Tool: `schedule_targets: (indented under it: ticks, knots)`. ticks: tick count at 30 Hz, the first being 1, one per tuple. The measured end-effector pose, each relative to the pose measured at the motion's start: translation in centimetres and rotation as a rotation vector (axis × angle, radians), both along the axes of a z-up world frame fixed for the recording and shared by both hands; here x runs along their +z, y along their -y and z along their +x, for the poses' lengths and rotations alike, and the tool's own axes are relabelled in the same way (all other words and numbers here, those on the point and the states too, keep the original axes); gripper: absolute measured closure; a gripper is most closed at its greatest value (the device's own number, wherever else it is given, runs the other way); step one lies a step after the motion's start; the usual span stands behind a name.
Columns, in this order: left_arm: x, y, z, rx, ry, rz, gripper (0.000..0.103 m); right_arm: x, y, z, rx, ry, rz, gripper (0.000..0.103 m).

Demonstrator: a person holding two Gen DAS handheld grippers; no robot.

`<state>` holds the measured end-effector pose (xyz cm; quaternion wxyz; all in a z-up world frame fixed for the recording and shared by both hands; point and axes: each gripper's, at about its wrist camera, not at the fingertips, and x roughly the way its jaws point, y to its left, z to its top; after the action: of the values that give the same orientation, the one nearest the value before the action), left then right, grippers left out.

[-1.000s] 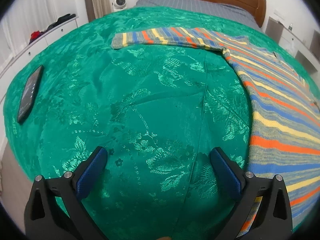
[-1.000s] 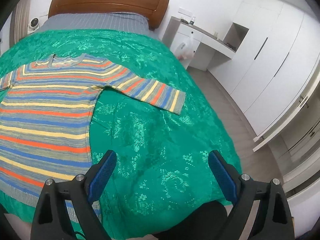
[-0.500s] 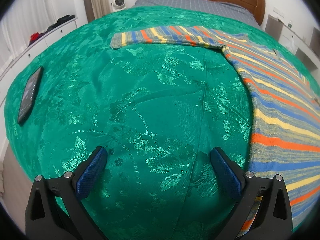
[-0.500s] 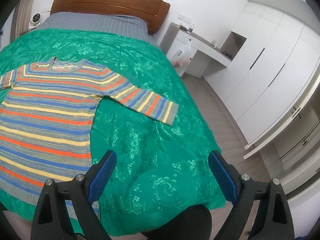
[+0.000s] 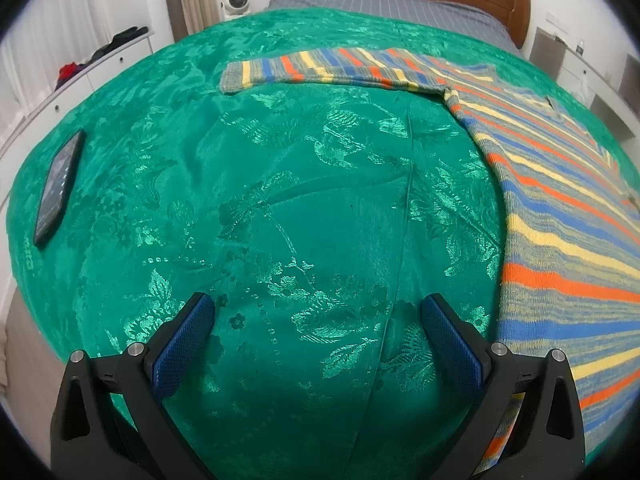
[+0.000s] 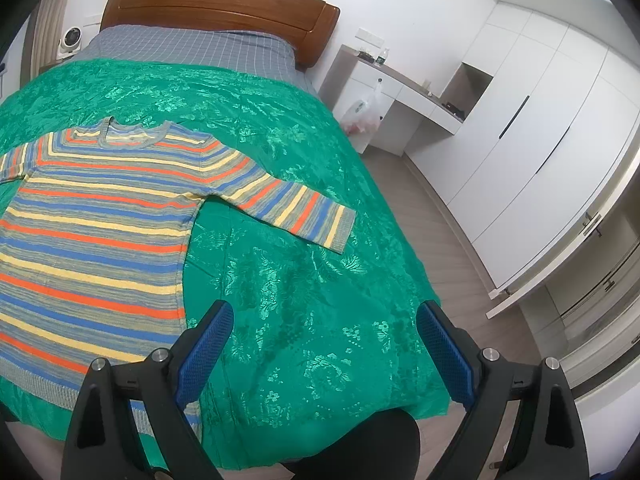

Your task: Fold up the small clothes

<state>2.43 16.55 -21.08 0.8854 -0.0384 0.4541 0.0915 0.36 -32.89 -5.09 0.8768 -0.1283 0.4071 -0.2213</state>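
sweater: the striped knit sweater in orange, blue, yellow and grey [image 6: 100, 216] lies flat and face up on the shiny green floral bedspread [image 5: 280, 208], both sleeves out; nothing folded yet
what changed: over the last second my right view has pulled up and back, so the right sleeve [image 6: 288, 208] now sits at about 12 o'clock from the jaws rather than 10; left view barely shifted
left gripper [image 5: 318, 312]: jaws wide apart, empty, hovering over bare bedspread; sweater body at 3 o'clock, left sleeve [image 5: 320, 68] at 12
right gripper [image 6: 324, 320]: jaws apart too, nothing in them; hem at 9 o'clock
meaning: looks like I'm lining up for the sleeves; first fold not started
stray: black phone [image 5: 56, 188] at 9 o'clock, well apart
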Motion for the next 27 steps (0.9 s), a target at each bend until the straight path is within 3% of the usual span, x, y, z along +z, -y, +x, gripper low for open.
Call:
schedule_targets:
  ticks: [16, 27]
  knots:
    - [-0.1, 0.0, -0.1, 0.0, 0.001, 0.005, 0.0, 0.1, 0.3, 0.1, 0.001, -0.026, 0.048, 0.011]
    - [-0.1, 0.1, -0.2, 0.001, 0.001, 0.007, 0.0, 2.1, -1.3, -0.1, 0.067, -0.004, 0.105, 0.011]
